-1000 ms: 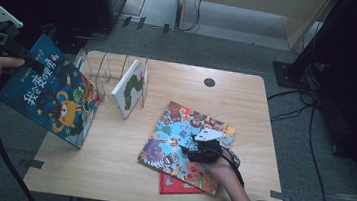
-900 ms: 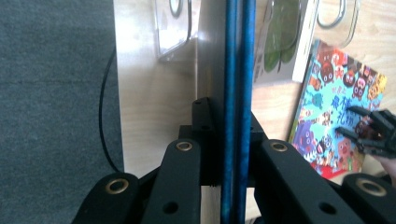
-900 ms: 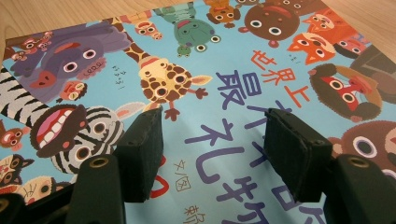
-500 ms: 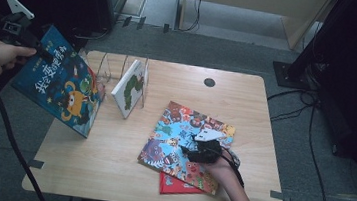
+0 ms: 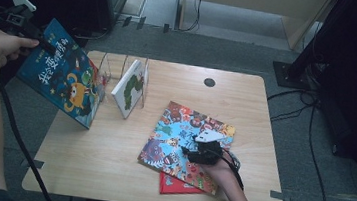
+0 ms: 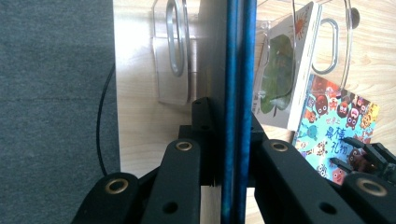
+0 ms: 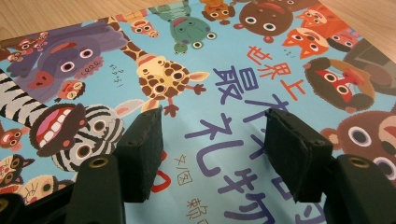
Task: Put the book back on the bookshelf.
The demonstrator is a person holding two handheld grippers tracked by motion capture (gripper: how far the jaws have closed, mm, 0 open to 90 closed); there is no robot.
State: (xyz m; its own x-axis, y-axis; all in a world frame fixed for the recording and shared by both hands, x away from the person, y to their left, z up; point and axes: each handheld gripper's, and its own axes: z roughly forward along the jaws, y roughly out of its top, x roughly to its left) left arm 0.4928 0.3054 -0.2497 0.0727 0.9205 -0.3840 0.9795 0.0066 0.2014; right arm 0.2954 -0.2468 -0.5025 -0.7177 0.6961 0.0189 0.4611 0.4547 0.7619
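A blue picture book [image 5: 65, 81] hangs tilted over the table's left edge, and my left gripper [image 5: 45, 46] is shut on its top edge. In the left gripper view the book [image 6: 238, 70] runs edge-on between the jaws of the left gripper [image 6: 229, 123]. My right gripper [image 5: 190, 152] rests open on a colourful animal book [image 5: 183, 131] that lies flat at the front right. In the right gripper view the right gripper [image 7: 215, 135] has its jaws wide apart over that cover [image 7: 233, 56], with nothing between them.
A white caterpillar book [image 5: 128, 87] stands in a clear wire-and-acrylic rack [image 5: 107, 68] at the back left of the wooden table [image 5: 104, 163]. A red book [image 5: 175, 185] peeks out under the animal book. A dark grommet [image 5: 209, 82] sits at the back.
My left hand has carried the blue book to the right, toward the rack. The right gripper has stayed on the animal book.
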